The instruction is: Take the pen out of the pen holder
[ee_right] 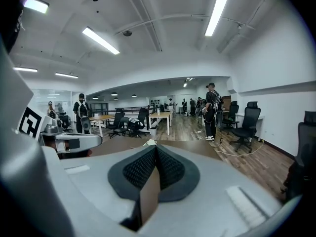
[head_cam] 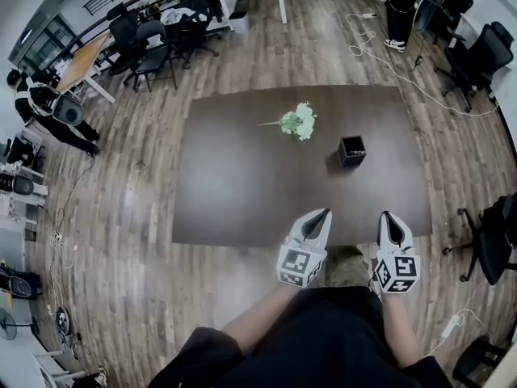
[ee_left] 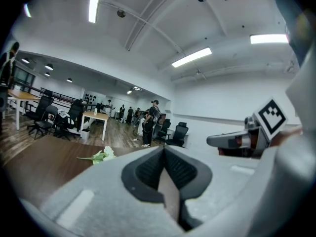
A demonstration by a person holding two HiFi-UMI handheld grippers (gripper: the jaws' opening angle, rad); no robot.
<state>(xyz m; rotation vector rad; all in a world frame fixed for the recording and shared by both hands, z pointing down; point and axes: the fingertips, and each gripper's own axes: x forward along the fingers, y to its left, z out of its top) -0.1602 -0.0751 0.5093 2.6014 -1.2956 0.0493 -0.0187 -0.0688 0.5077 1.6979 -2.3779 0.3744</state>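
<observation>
A small black square pen holder (head_cam: 351, 150) stands on the right half of the dark brown table (head_cam: 242, 184); from above I cannot make out a pen in it. My left gripper (head_cam: 324, 212) and right gripper (head_cam: 385, 216) hover side by side at the table's near edge, well short of the holder. Both are shut with nothing between their jaws, pads pressed together in the left gripper view (ee_left: 163, 151) and the right gripper view (ee_right: 156, 148). The holder does not show in either gripper view.
A bunch of white flowers with a green stem (head_cam: 296, 122) lies on the table left of the holder, also visible as flowers (ee_left: 100, 156). Office chairs (head_cam: 477, 55), desks and standing people surround the table; cables (head_cam: 388, 59) trail on the wooden floor.
</observation>
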